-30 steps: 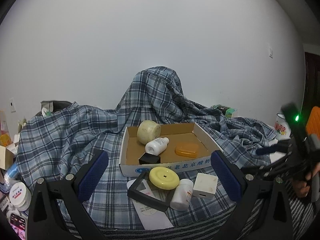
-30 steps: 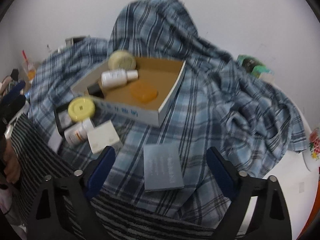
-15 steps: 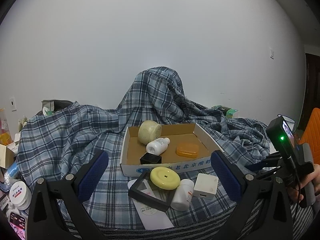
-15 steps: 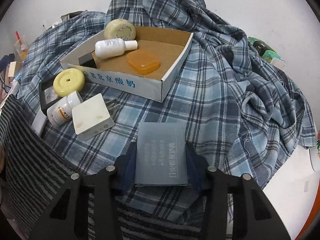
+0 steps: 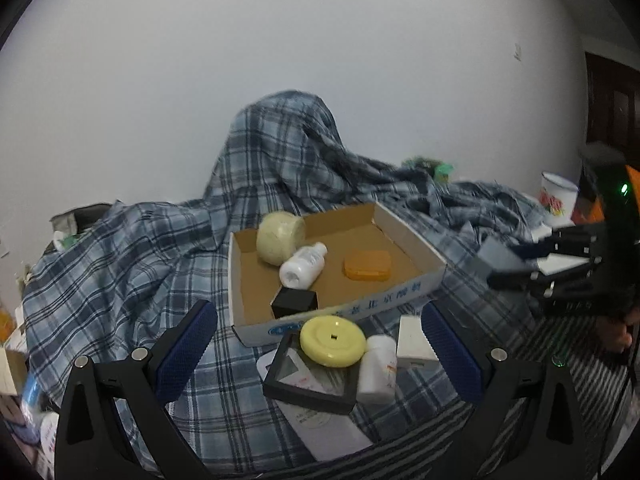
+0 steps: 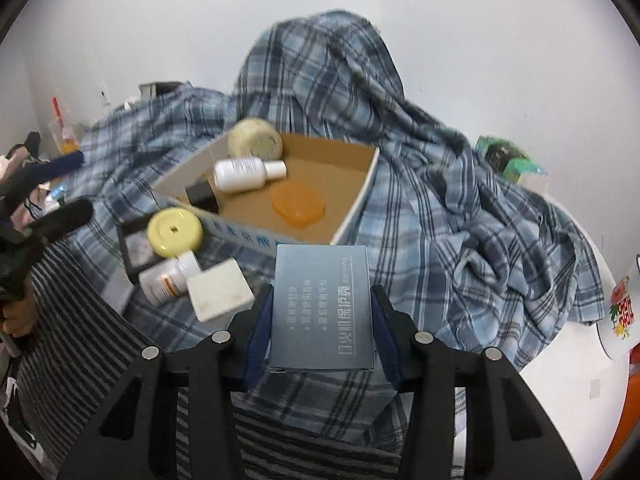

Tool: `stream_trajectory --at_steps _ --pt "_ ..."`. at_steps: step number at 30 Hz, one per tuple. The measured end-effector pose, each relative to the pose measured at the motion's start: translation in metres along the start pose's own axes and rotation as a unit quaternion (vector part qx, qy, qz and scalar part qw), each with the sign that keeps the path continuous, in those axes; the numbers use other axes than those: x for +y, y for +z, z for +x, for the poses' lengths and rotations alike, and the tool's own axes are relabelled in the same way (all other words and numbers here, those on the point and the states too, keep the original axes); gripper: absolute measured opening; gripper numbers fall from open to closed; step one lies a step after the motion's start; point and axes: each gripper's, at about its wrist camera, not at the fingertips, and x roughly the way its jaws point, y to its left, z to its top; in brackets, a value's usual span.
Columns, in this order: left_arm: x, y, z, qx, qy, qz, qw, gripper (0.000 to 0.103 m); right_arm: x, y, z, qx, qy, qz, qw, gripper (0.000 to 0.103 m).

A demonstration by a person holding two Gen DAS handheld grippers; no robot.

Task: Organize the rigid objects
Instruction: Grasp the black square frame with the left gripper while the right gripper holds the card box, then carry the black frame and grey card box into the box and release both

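My right gripper (image 6: pixel 320 320) is shut on a flat grey-blue box (image 6: pixel 322 306) and holds it lifted above the plaid cloth, just in front of the cardboard tray (image 6: pixel 356 208). The tray (image 5: pixel 408 236) holds a cream round jar (image 5: pixel 280 238), a white bottle (image 5: pixel 302 270), an orange case (image 5: pixel 368 266) and a black cube (image 5: pixel 294 302). In front of the tray lie a yellow disc (image 5: pixel 332 340), a pill bottle (image 5: pixel 376 368), a white square box (image 5: pixel 414 344) and a black frame (image 5: pixel 308 384). My left gripper (image 5: pixel 316 348) is open and empty above these.
A blue plaid cloth (image 5: pixel 120 264) covers the table and a tall hump behind the tray. A floral mug (image 6: pixel 622 320) stands at the right edge. Clutter (image 5: pixel 24 360) lies at the far left. A striped cloth (image 6: pixel 80 352) covers the front edge.
My right gripper closed on the grey-blue box and lifted it off the cloth, toward the tray. My left gripper stayed open and tilted slightly.
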Motion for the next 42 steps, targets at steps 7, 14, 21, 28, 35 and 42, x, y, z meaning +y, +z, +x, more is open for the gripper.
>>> stream_trajectory --at_steps 7,14,21,28,35,42 --pt "0.024 -0.005 0.025 0.071 -0.003 0.003 0.9974 0.088 0.006 -0.002 0.005 -0.001 0.015 -0.002 1.0 0.046" --pt "0.019 -0.028 0.049 0.151 -0.035 0.02 0.9877 0.079 0.0 -0.008 0.019 0.011 0.023 0.009 1.0 0.046" --pt "0.0 -0.04 0.049 0.165 -0.028 0.077 0.9829 0.079 -0.004 -0.01 0.02 0.01 0.03 0.021 0.999 0.046" --pt "-0.003 -0.039 0.061 0.174 -0.025 0.092 0.9801 0.079 -0.004 -0.011 0.019 0.008 0.029 0.021 0.999 0.046" --pt "-0.001 -0.039 0.058 0.158 -0.018 0.086 0.9835 0.071 -0.004 -0.011 0.02 0.01 0.029 0.021 0.999 0.046" --pt "0.001 -0.023 0.02 0.083 -0.006 0.06 0.9947 0.071 -0.002 -0.009 0.016 0.002 0.016 0.018 1.0 0.046"
